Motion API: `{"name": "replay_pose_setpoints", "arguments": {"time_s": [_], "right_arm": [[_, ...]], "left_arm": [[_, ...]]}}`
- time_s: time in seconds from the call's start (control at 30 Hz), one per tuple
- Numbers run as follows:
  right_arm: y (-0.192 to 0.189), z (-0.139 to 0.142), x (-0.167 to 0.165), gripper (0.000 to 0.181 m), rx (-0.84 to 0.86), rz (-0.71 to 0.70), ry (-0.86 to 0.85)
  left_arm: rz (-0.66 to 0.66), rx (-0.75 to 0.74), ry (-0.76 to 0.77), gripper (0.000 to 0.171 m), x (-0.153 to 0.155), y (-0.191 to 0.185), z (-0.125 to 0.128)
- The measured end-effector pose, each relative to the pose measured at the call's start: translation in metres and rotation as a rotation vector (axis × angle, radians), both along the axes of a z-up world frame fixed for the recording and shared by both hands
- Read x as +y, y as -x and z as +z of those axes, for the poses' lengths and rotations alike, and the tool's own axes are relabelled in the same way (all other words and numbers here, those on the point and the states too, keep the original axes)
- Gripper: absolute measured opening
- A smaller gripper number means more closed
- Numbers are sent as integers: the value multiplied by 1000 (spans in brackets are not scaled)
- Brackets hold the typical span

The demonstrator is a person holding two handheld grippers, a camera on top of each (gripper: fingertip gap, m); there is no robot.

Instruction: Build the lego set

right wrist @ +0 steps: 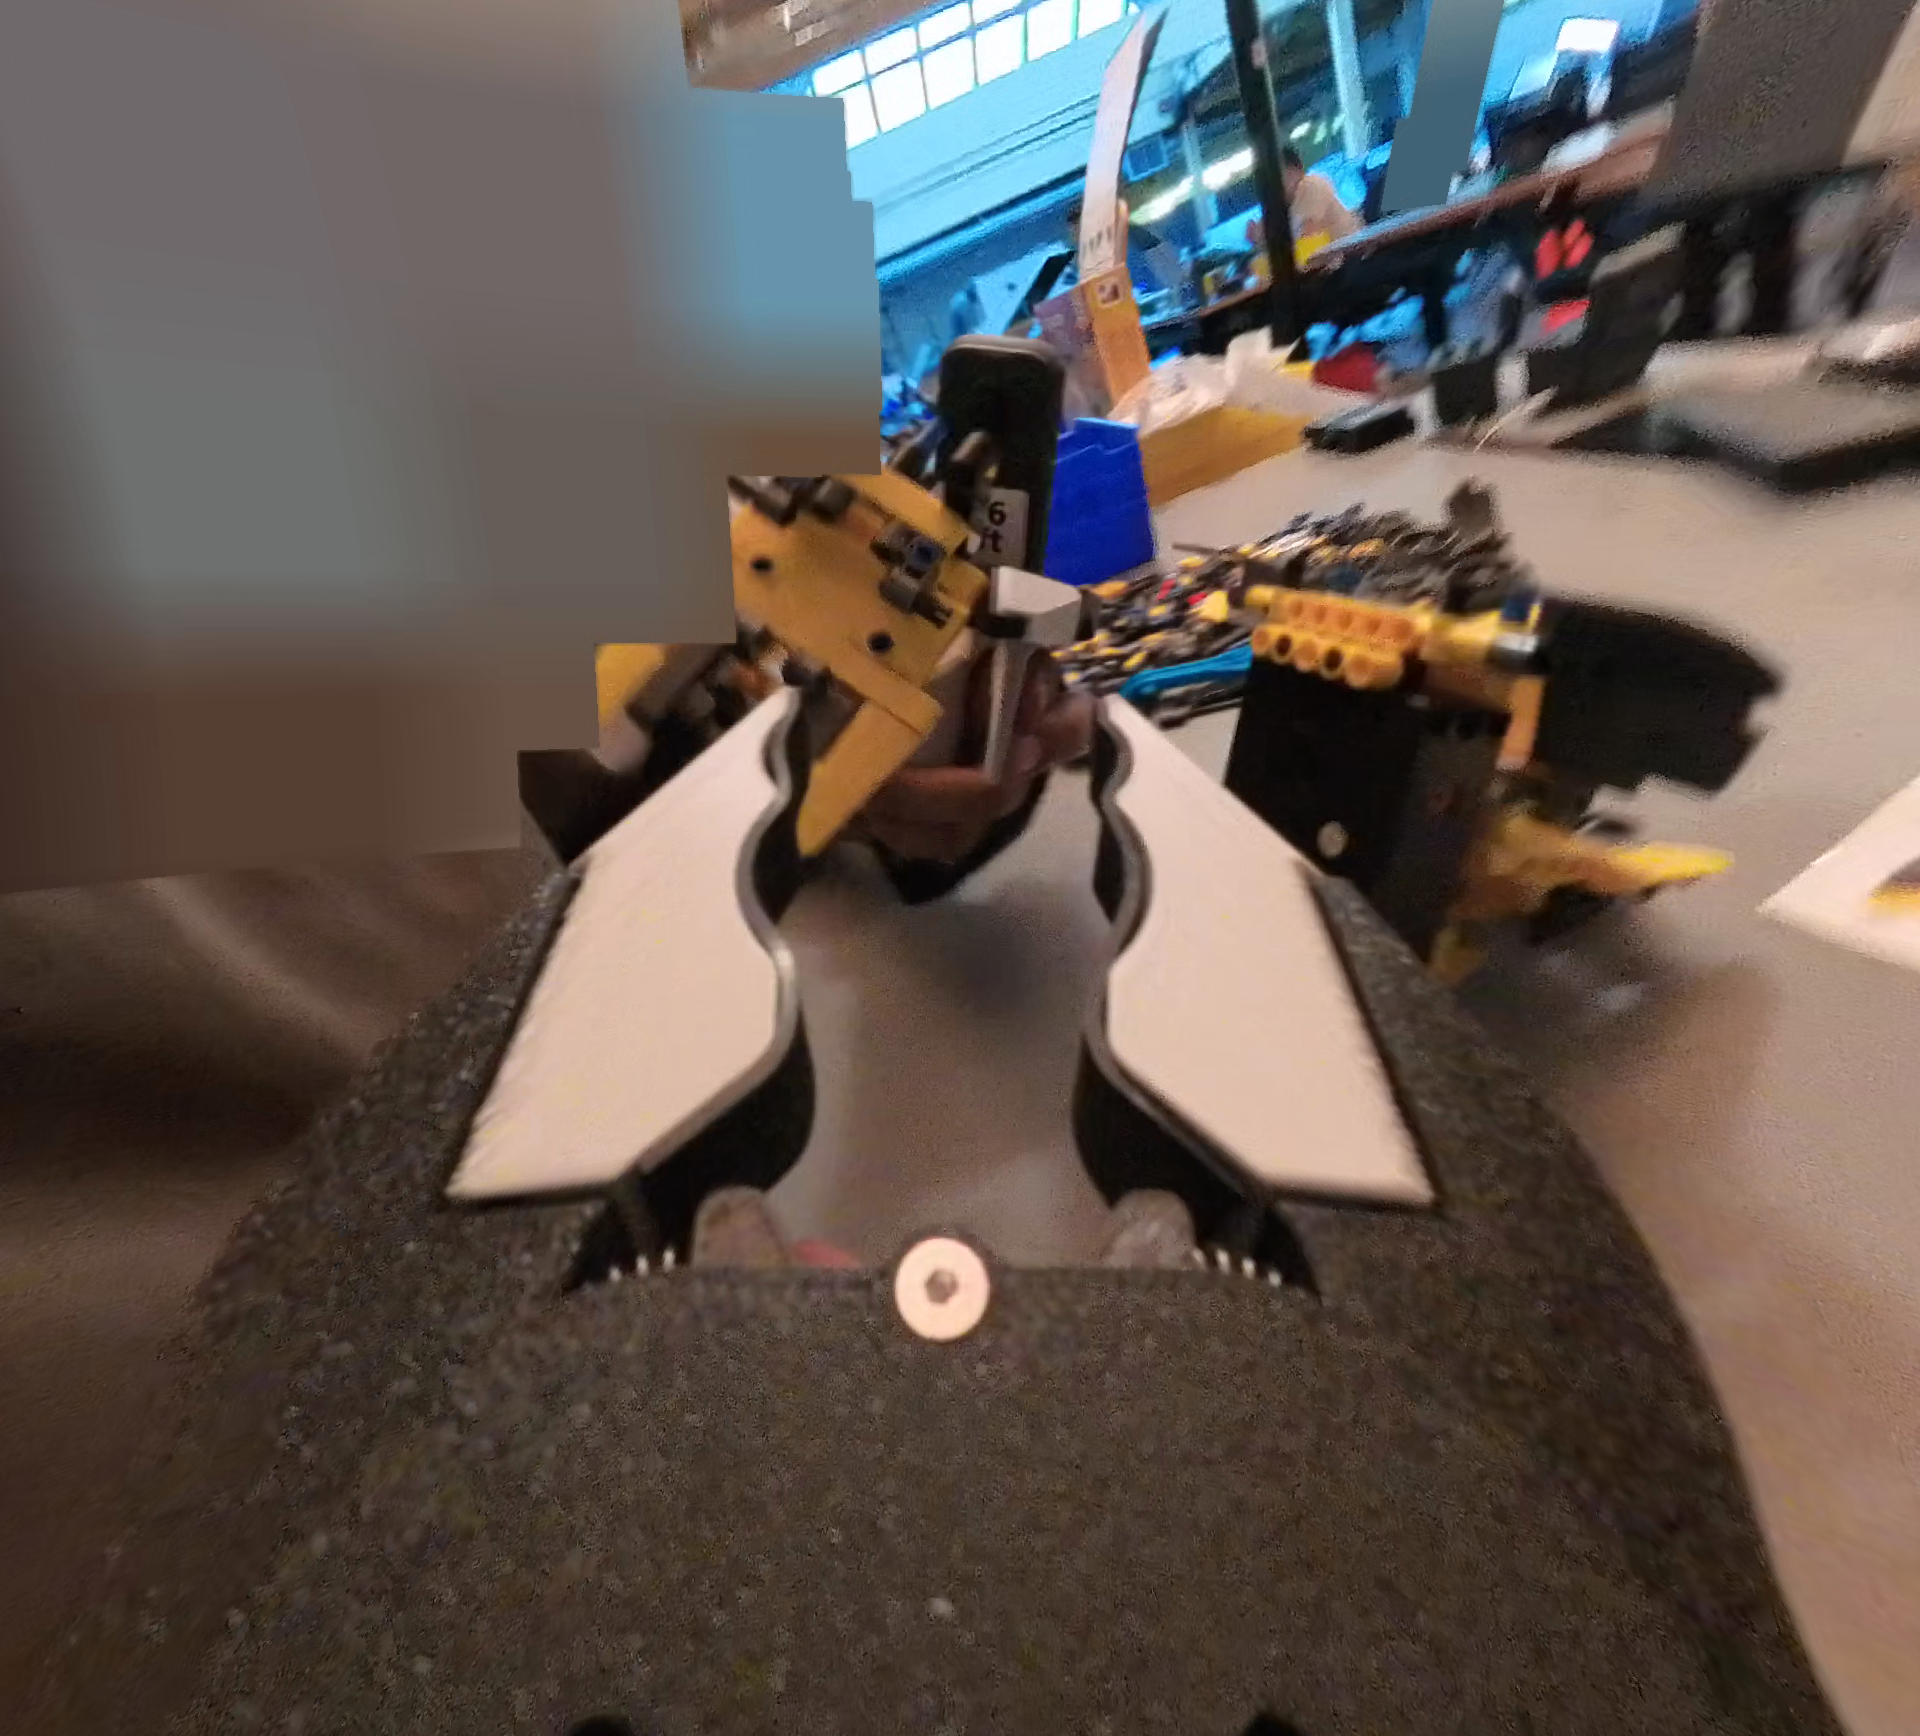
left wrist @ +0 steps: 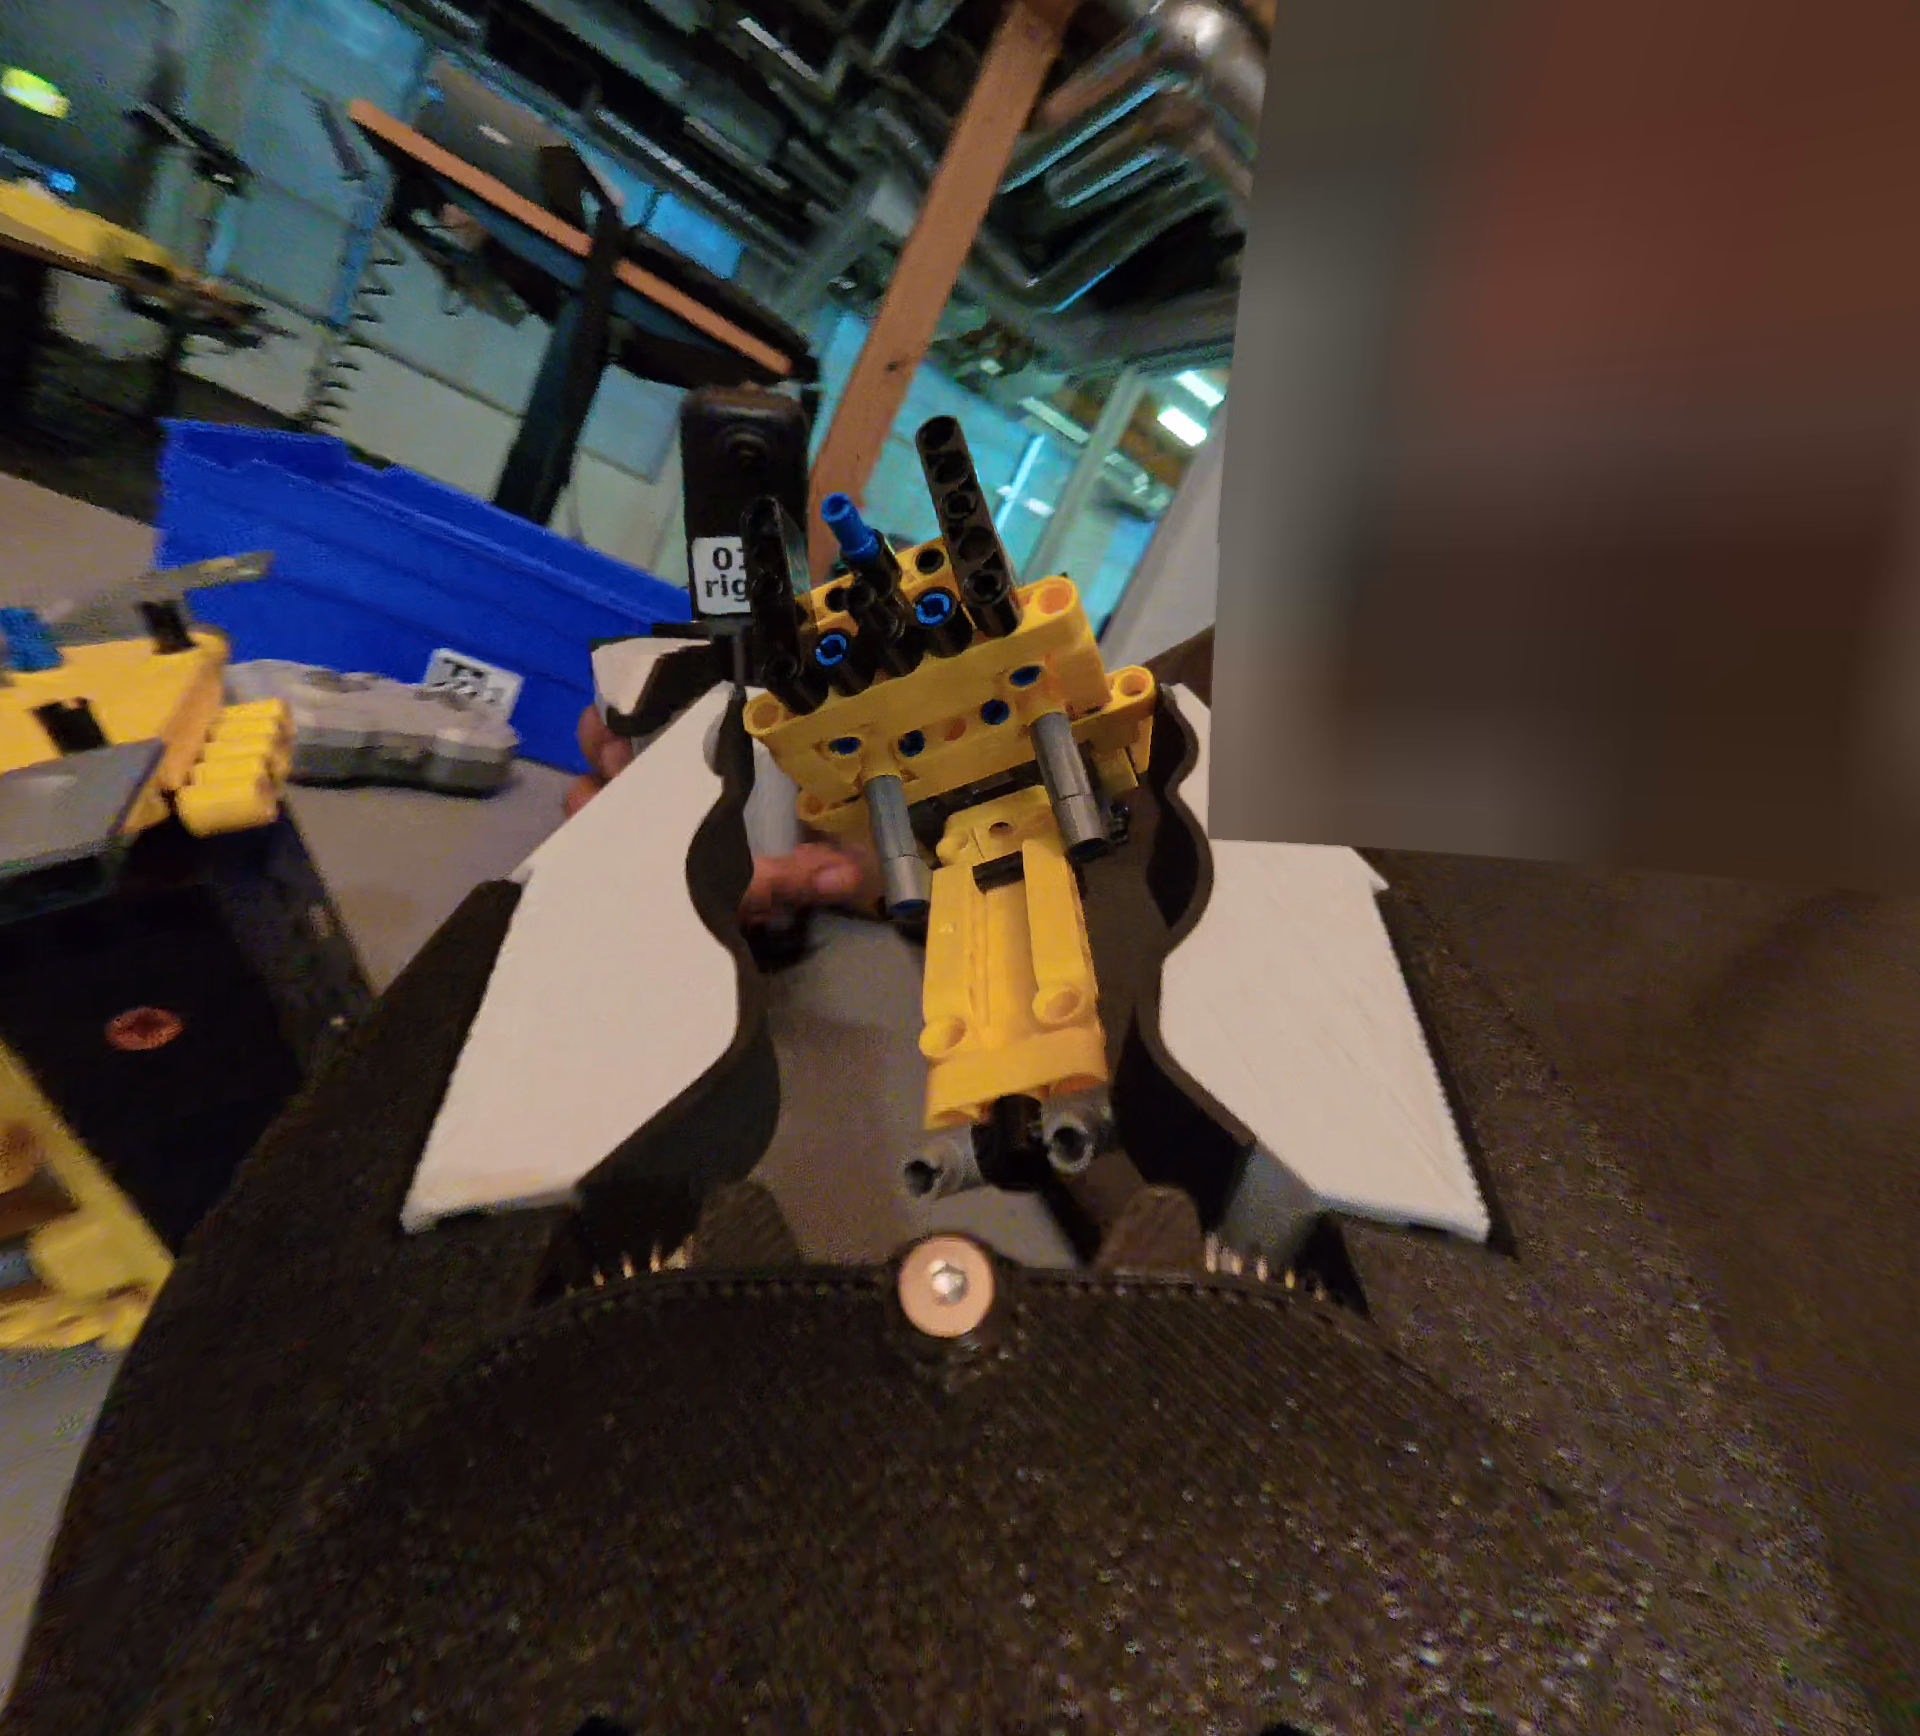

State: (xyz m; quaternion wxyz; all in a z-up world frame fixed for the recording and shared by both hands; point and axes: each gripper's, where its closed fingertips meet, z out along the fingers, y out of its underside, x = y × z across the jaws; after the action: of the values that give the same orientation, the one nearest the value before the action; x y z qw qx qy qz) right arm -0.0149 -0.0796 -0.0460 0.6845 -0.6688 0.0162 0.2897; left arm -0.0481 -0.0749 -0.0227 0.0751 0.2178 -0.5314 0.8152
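Note:
My left gripper (left wrist: pixel 951 751) is shut on a yellow brick assembly (left wrist: pixel 997 959) and holds it up off the table. The assembly has black beams (left wrist: pixel 961 523), blue pins and two grey tubes (left wrist: pixel 894 845). Its wide yellow part sits between my two fingertips. The same assembly (right wrist: pixel 831 616) shows in the right wrist view, with the left gripper's finger (right wrist: pixel 1023 616) beside it. My right gripper (right wrist: pixel 945 751) is open. Its left finger (right wrist: pixel 727 803) is close to the assembly's lower yellow corner (right wrist: pixel 862 751), and nothing is pressed between its pads. The right gripper (left wrist: pixel 665 678) also shows just left of the assembly.
A yellow and black brick vehicle on a black stand (right wrist: pixel 1434 699) is at the right, also seen at the left (left wrist: pixel 114 741). Loose parts (right wrist: pixel 1299 564) lie behind it. A blue bin (left wrist: pixel 395 543), a grey part (left wrist: pixel 384 736) and a paper sheet (right wrist: pixel 1849 886) lie on the grey table (right wrist: pixel 1558 1115).

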Motion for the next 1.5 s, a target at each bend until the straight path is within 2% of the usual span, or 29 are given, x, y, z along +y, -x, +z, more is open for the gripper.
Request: {"name": "replay_pose_setpoints", "arguments": {"time_s": [0.1,0.17,0.27,0.33,0.43,0.63,0.77,1.27,1.4,1.5], "right_arm": [[-3,-8,6,76,250,73,117],[2,-17,9,87,300,125,183],[9,-24,11,95,304,155,223],[8,-24,13,94,298,134,217],[6,-28,13,83,265,117,227],[9,-37,15,83,218,105,266],[13,-40,17,75,178,107,264],[14,-37,17,71,45,113,208],[11,-35,13,70,10,121,228],[2,-35,10,68,-20,90,254]], "left_arm": [[92,-39,-119,72,-3,-7,-10],[144,-49,-179,73,-3,-13,-17],[188,-46,-266,73,-4,-20,-30],[198,-46,-304,73,-6,-22,-36],[218,-47,-357,73,-9,-25,-43],[284,-88,-464,72,-13,-29,-54],[295,-100,-498,72,-18,-29,-58],[326,-167,-513,72,-18,-27,-55],[322,-190,-510,86,-19,-25,-51],[346,-231,-482,89,-14,-22,-39]]}}
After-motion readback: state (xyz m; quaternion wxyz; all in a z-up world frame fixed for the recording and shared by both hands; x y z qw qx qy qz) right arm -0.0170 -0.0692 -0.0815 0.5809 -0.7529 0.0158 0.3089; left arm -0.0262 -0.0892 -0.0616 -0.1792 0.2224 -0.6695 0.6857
